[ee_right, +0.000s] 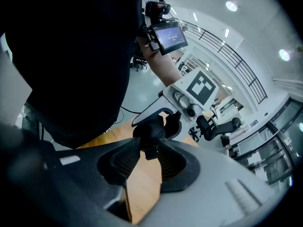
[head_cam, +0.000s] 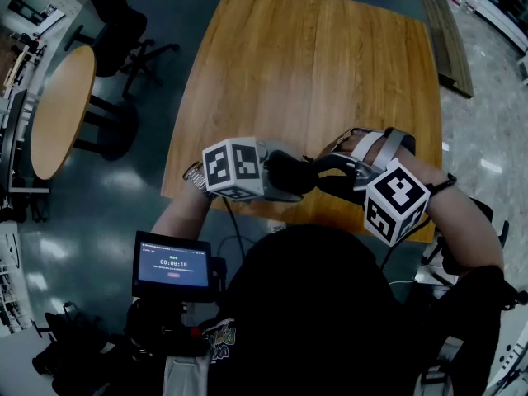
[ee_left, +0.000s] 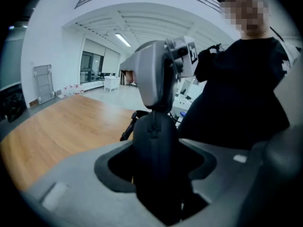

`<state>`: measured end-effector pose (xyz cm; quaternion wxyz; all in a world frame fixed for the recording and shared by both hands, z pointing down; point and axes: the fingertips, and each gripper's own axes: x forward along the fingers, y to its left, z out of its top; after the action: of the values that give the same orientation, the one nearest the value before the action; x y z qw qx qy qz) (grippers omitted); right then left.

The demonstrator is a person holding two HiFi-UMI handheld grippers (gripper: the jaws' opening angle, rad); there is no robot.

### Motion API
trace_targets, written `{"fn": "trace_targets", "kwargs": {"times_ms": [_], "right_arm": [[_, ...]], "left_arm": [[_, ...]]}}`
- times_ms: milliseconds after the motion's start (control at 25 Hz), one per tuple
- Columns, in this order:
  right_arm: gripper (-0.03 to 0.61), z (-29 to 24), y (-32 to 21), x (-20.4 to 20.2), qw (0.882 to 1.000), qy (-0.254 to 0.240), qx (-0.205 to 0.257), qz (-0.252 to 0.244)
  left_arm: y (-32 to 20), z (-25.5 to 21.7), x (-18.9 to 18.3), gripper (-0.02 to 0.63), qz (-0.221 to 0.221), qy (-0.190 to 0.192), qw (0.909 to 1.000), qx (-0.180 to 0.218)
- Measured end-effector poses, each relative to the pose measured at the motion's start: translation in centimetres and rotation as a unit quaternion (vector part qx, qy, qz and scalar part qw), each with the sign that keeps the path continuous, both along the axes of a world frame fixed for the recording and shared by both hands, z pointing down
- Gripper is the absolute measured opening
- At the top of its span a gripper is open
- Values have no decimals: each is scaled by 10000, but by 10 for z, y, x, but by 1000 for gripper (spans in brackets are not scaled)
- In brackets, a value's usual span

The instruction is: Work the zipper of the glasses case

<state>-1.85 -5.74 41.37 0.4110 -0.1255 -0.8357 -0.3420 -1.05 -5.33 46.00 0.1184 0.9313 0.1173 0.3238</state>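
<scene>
Tongs on the left [head_cam: 285, 174] pinch the glasses case [ee_left: 154, 141] at the near edge of the tabletop [head_cam: 313, 81] to steady it, while right tongs [head_cam: 330, 176] sit slightly spread around its zipper pull [ee_right: 150, 150].

Tabletop [head_cam: 313, 64]: straight ahead of us, both grippers over its near edge.
Glasses case [head_cam: 290, 173]: between the left gripper's [head_cam: 280, 178] fingers [ee_left: 81, 193].
Right gripper [head_cam: 323, 176]: right of the case — its fingers [ee_right: 124, 160] either side of the case's tip.
Round table [head_cam: 62, 110]: left of the tabletop, on the floor [head_cam: 99, 200] — a chair [head_cam: 124, 23] beyond it.
Screen [head_cam: 173, 262]: nearer us, below the left gripper.
</scene>
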Motion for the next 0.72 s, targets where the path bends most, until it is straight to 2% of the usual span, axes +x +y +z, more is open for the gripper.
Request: {"fn": "trace_targets", "kwargs": {"times_ms": [120, 280, 320, 400, 640, 720], "right_arm": [[102, 2, 1, 1, 9999, 115, -61, -27], [85, 2, 1, 3, 10000, 69, -40, -27], [82, 0, 0, 4, 10000, 16, -70, -6], [34, -6, -1, 2, 9997, -142, -165, 78], [23, -7, -8, 0, 9984, -325, -348, 293], [18, -13, -13, -2, 9946, -616, -623, 552]], "left_arm": [[2, 3, -1, 258, 111, -205, 9996, 172], [3, 7, 0, 258, 133, -307, 9993, 192], [2, 9, 1, 258, 116, -292, 9993, 200], [0, 10, 4, 258, 64, -217, 9995, 219], [-2, 10, 5, 258, -74, -106, 9998, 147], [-6, 6, 5, 258, -253, 90, 9996, 126]]}}
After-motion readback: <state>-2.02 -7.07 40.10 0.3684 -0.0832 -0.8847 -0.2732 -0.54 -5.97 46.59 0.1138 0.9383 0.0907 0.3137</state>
